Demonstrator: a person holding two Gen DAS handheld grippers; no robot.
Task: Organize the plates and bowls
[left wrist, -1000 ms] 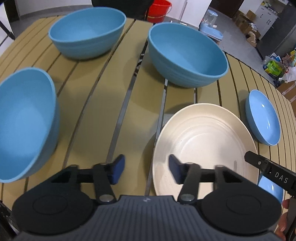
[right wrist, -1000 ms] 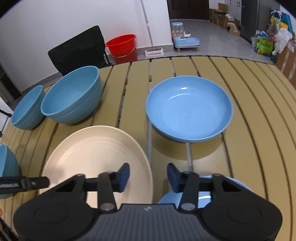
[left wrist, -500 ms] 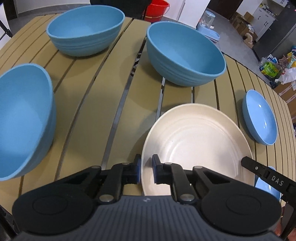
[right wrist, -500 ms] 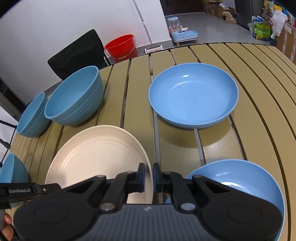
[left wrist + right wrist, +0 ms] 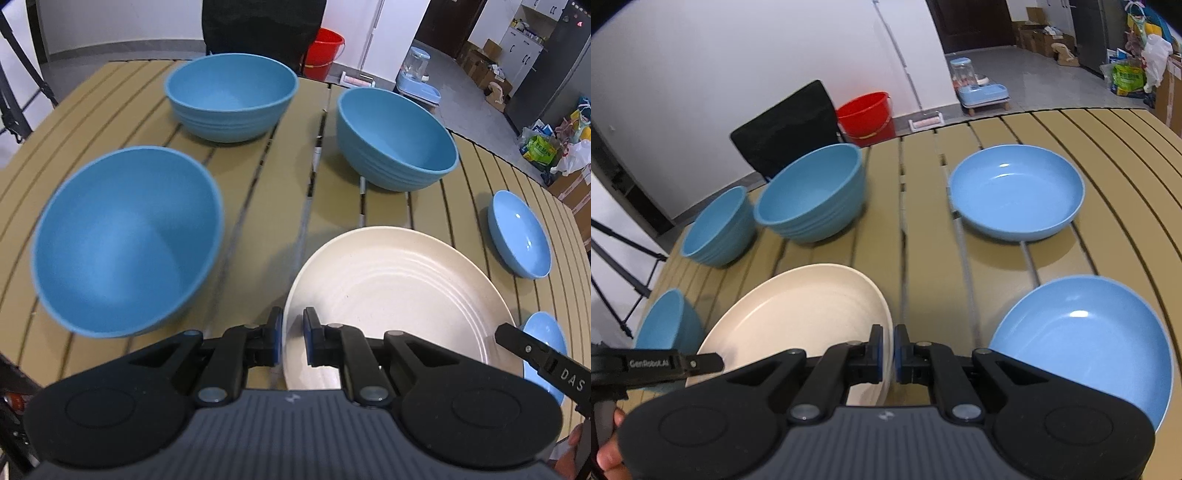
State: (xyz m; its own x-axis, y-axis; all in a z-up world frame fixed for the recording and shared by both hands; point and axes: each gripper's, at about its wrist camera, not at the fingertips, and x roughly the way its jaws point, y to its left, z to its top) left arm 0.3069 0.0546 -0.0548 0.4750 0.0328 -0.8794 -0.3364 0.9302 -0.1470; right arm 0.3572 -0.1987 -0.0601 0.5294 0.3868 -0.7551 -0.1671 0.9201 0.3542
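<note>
A large cream plate (image 5: 399,295) sits between both grippers, slightly tilted over the slatted table. My left gripper (image 5: 293,332) is shut on its left rim, the blue pads pinching the edge. In the right wrist view my right gripper (image 5: 886,350) is shut on the right rim of the same cream plate (image 5: 798,321). Three deep blue bowls (image 5: 129,236) (image 5: 231,92) (image 5: 395,136) stand to the left and behind. Two shallow blue plates (image 5: 1017,195) (image 5: 1082,343) lie to the right.
The olive slatted table (image 5: 295,177) has gaps between its boards. A black chair (image 5: 783,125) and a red bucket (image 5: 866,114) stand beyond its far edge. A black tripod leg (image 5: 624,240) is at the left. Boxes and bags crowd the floor at the far right.
Both grippers went from open to shut on the cream plate's opposite rims. Both views have since pulled back and risen, and the plate has come along with them.
</note>
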